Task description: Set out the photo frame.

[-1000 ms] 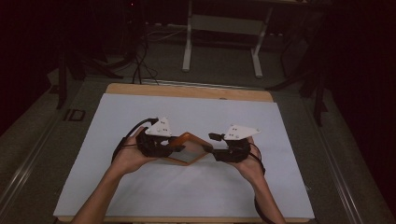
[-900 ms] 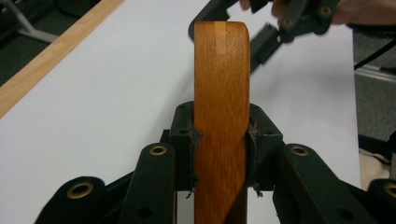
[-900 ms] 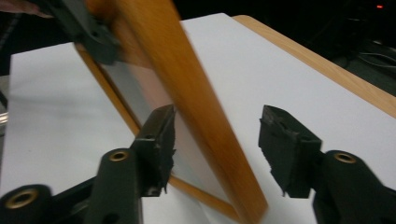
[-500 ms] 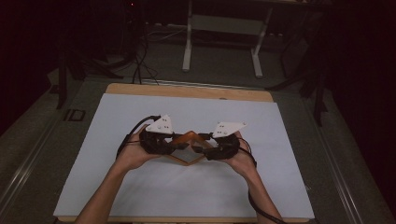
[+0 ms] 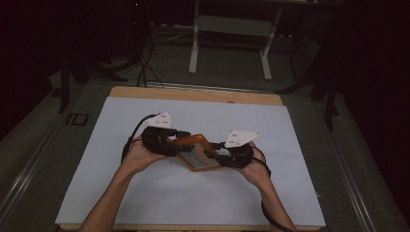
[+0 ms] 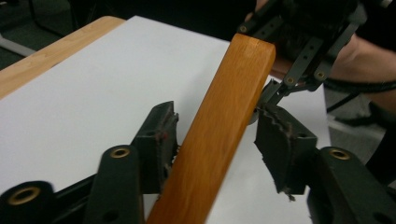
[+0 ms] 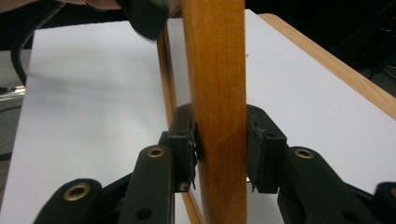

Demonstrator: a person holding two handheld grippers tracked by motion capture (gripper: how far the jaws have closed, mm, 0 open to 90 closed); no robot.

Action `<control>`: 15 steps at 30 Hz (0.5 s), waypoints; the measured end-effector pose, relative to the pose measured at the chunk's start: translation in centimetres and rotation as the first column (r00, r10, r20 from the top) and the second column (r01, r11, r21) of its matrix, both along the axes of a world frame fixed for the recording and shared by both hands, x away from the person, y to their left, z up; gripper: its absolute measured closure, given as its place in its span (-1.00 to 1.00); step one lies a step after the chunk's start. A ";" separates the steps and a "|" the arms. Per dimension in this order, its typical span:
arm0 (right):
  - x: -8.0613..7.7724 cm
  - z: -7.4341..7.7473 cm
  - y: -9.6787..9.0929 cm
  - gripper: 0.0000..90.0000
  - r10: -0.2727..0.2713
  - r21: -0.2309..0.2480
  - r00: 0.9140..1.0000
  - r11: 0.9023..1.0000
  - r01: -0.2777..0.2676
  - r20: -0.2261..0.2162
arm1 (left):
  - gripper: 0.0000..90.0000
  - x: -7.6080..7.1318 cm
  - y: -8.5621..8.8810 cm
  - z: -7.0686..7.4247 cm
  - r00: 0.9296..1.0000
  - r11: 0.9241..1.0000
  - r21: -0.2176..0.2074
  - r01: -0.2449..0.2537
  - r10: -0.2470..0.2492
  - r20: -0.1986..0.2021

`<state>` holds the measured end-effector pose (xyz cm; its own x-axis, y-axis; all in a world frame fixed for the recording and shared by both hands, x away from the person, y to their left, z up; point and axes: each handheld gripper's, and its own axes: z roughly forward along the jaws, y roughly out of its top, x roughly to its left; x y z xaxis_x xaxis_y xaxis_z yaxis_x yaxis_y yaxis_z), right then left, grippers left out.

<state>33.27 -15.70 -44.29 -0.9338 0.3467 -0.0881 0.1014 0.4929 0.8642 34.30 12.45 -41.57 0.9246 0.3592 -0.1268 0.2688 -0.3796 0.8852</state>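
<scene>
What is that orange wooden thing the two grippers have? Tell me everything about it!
The wooden frame looks like smooth, orange-brown varnished wood, made of flat bars joined at corners around a greyish panel. It sits tilted over the white sheet, between both hands. The right gripper has just closed its pads on one bar. The left gripper has just opened: one pad touches another bar, the other stands clear.

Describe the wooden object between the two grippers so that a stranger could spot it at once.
Start at the white sheet covering the wood-edged table. Near its middle, two hands point black grippers at each other, and the orange-brown wooden frame bridges them. It is the one warm-coloured thing lying on the sheet: flat honey-toned bars around a paler panel, one bar standing between the right gripper pads.
</scene>
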 end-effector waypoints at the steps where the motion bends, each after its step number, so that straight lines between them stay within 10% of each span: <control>1: 0.0 0.0 -0.1 0.50 -0.005 0.001 1.000 1.000 0.005 0.002 | -0.02 0.0 0.2 -0.1 1.000 1.000 -0.012 -0.008 0.008 -0.008; 15: -0.5 -0.9 -1.9 0.52 -0.046 0.019 0.999 0.999 0.046 -0.019 | -0.14 -0.2 2.4 -2.3 0.997 0.995 -0.068 -0.071 0.069 -0.020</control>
